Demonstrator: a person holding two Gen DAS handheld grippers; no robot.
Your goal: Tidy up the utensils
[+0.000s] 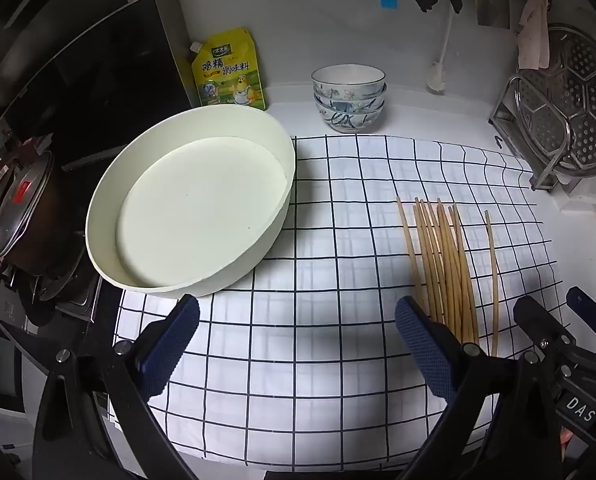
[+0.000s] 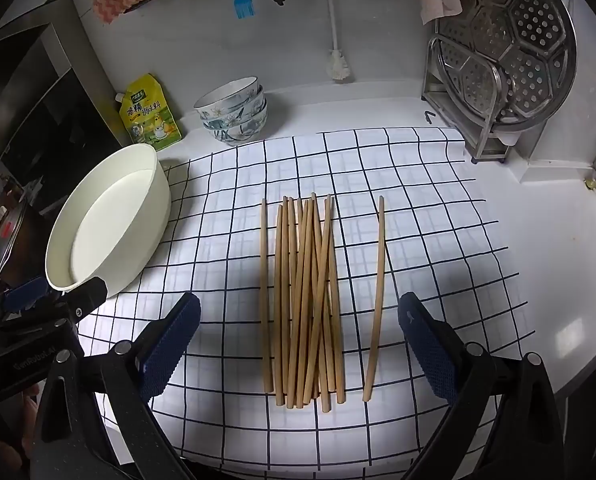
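Several wooden chopsticks (image 2: 306,300) lie in a loose pile on the white checked cloth (image 2: 438,200), with one chopstick (image 2: 376,300) apart to the right. The pile also shows in the left wrist view (image 1: 442,264). A round cream tray (image 1: 194,208) sits empty at the left of the cloth; it also shows in the right wrist view (image 2: 110,220). My right gripper (image 2: 298,344) is open and empty, just above the near ends of the chopsticks. My left gripper (image 1: 296,344) is open and empty over bare cloth, between the tray and the chopsticks.
Stacked flowered bowls (image 1: 349,98) and a yellow seasoning pouch (image 1: 230,70) stand at the back. A steel rack with a perforated steamer plate (image 2: 506,48) is at the back right. A pot with a glass lid (image 1: 22,208) sits on the stove at the left.
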